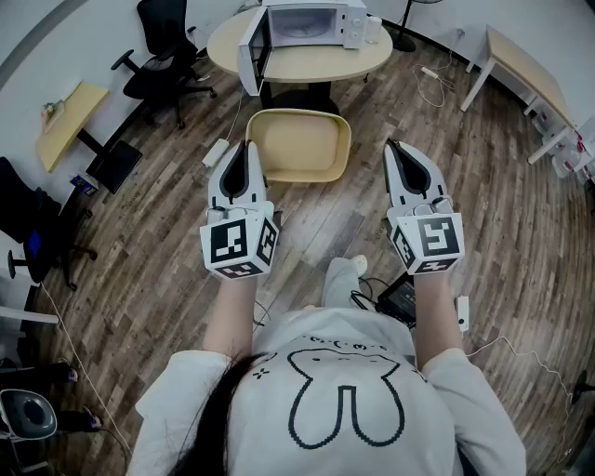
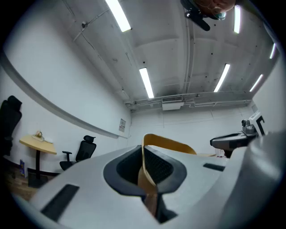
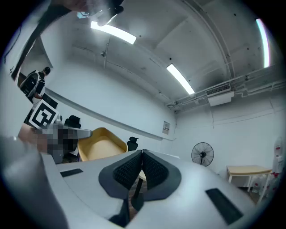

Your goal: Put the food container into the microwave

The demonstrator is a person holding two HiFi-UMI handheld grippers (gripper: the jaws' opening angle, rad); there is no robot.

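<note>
The yellow food container (image 1: pixel 297 144) hangs in the air over the wooden floor, its open side towards me. My left gripper (image 1: pixel 249 151) is shut on its left rim; in the left gripper view the thin yellow wall (image 2: pixel 145 172) is pinched between the dark pads. To the right of the container, my right gripper (image 1: pixel 396 151) is shut with nothing in it, and its pads meet in the right gripper view (image 3: pixel 142 154). That view also has the container (image 3: pixel 100 143) at the left. The white microwave (image 1: pixel 311 23) stands on the round table ahead with its door (image 1: pixel 253 48) swung open.
The round wooden table (image 1: pixel 297 63) lies straight ahead. Black office chairs (image 1: pixel 163 51) and a small desk (image 1: pixel 65 121) are at the left, a white-legged table (image 1: pixel 525 65) at the right. A power strip (image 1: pixel 216 153) and cables lie on the floor. A fan (image 3: pixel 202 154) stands far off.
</note>
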